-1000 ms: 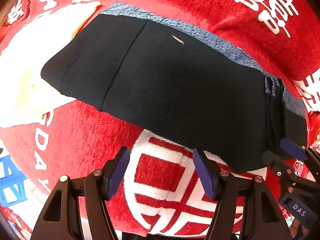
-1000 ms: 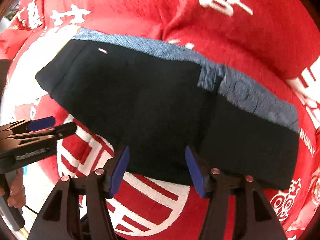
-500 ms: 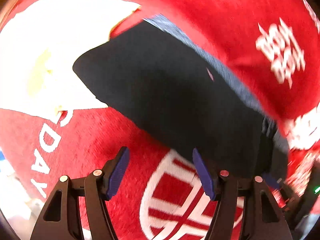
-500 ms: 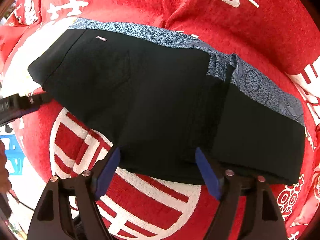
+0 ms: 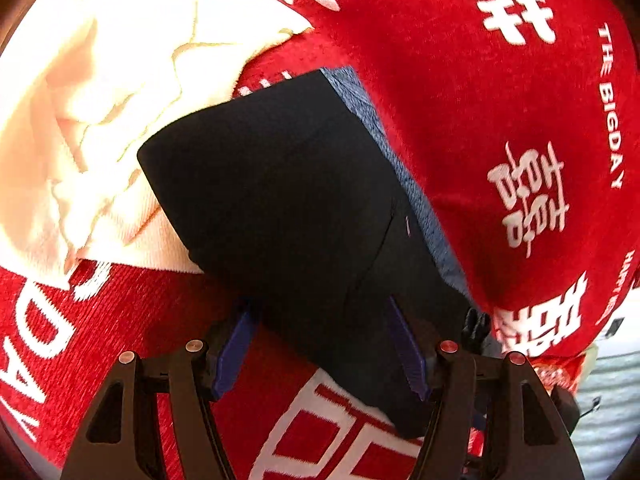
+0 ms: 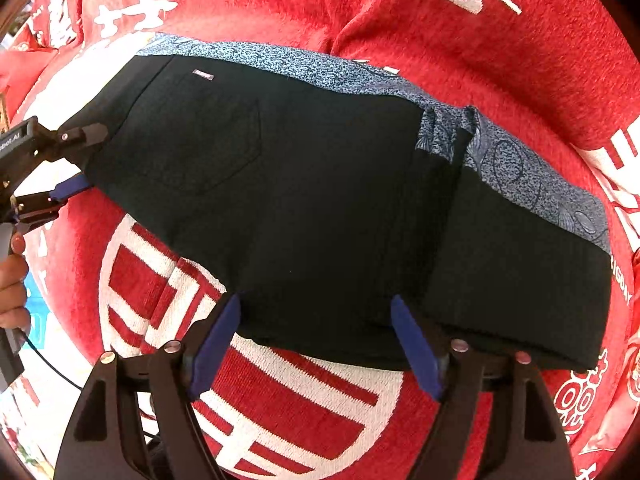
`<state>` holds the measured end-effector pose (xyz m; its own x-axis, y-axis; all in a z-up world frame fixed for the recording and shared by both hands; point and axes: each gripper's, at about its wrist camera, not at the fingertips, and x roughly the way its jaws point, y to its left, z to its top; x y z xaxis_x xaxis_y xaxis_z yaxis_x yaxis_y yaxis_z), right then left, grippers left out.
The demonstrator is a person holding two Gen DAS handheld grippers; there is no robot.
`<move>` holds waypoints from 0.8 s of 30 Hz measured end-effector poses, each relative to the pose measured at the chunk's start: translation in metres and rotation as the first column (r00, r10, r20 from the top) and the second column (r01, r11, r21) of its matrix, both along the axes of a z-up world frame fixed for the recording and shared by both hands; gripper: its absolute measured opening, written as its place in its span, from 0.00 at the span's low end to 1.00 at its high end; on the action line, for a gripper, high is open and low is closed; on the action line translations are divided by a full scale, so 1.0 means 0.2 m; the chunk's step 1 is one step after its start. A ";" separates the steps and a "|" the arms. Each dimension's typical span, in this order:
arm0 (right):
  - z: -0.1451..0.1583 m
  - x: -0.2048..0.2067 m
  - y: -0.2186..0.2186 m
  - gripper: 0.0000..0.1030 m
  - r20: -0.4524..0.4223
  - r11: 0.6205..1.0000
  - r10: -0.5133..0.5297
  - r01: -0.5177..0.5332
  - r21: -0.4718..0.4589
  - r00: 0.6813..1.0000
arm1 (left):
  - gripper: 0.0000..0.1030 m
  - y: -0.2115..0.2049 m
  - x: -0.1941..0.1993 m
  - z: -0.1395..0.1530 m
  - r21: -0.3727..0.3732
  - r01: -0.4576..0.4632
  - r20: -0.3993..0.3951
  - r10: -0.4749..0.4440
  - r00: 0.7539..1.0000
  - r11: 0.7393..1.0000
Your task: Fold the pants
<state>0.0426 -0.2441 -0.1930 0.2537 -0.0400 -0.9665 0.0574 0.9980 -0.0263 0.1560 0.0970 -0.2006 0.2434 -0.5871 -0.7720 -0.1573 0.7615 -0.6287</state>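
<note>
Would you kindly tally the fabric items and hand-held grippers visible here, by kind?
Black pants: 1
Red blanket: 1
Cream cloth: 1
Hand-held grippers: 2, left hand-held gripper and right hand-held gripper
Total: 5

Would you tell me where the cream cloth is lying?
In the left wrist view, the cream cloth lies upper left on the red blanket, its edge tucked under the pants.
</note>
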 end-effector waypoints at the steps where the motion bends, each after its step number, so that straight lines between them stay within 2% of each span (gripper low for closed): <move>1: 0.00 0.00 0.00 0.79 0.000 1.000 0.002 -0.002 0.000 1.000 | 0.65 0.01 0.01 0.00 -0.012 -0.009 0.000 0.009 1.000 1.000; 6: -0.01 0.00 0.00 0.79 0.004 1.000 0.007 -0.007 -0.007 1.000 | 0.65 0.00 0.05 0.02 -0.020 -0.025 0.018 0.025 1.000 0.999; 10: -0.01 0.00 0.00 0.79 0.008 1.000 0.003 -0.003 -0.006 1.000 | 0.67 -0.07 0.10 0.05 -0.005 -0.016 0.073 0.016 0.997 1.000; 11: -0.01 0.00 0.00 0.79 0.009 1.000 0.003 -0.003 -0.007 1.000 | 0.76 -0.08 0.12 0.04 -0.002 -0.018 0.062 0.018 0.998 1.000; 12: -0.01 0.00 0.01 0.79 0.008 1.000 0.004 -0.004 -0.008 1.000 | 0.78 -0.10 0.13 0.01 -0.005 -0.032 0.051 0.032 0.998 0.999; 16: -0.01 -0.01 0.01 0.79 0.010 1.000 0.005 -0.005 -0.006 1.000 | 0.78 -0.12 0.17 -0.01 0.014 -0.094 0.041 0.093 0.995 0.996; 18: -0.01 0.00 0.01 0.80 0.008 1.000 0.006 -0.006 -0.004 1.000 | 0.78 -0.14 0.18 0.01 0.056 -0.099 0.034 0.097 0.995 0.994; 19: 0.00 0.00 0.01 0.80 0.004 1.000 0.005 -0.005 0.001 1.000 | 0.72 -0.17 0.18 0.02 0.106 -0.088 0.041 0.084 0.996 0.990; 20: 0.01 0.01 0.00 0.80 0.001 1.000 0.002 -0.002 0.011 1.000 | 0.59 -0.20 0.19 0.04 0.170 -0.072 0.054 0.064 0.996 0.983; 21: 0.03 0.01 0.00 0.80 -0.001 1.000 0.000 0.000 0.020 1.000 | 0.40 -0.23 0.19 0.06 0.232 -0.052 0.063 0.039 0.997 0.971; 22: 0.05 0.03 -0.01 0.80 0.001 1.000 -0.004 0.004 0.031 1.000 | 0.37 -0.26 0.19 0.07 0.303 -0.020 0.072 -0.002 0.997 0.953; 24: 0.12 0.06 -0.03 0.80 0.016 0.998 -0.020 0.019 0.061 1.000 | 0.34 -0.29 0.18 0.10 0.356 0.011 0.091 -0.046 0.995 0.934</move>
<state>0.0540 -0.2498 -0.1691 0.2690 0.0135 -0.9631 0.0773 0.9964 0.0355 0.1919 0.0388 -0.1809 0.3140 -0.2872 -0.9049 -0.0842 0.9410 -0.3279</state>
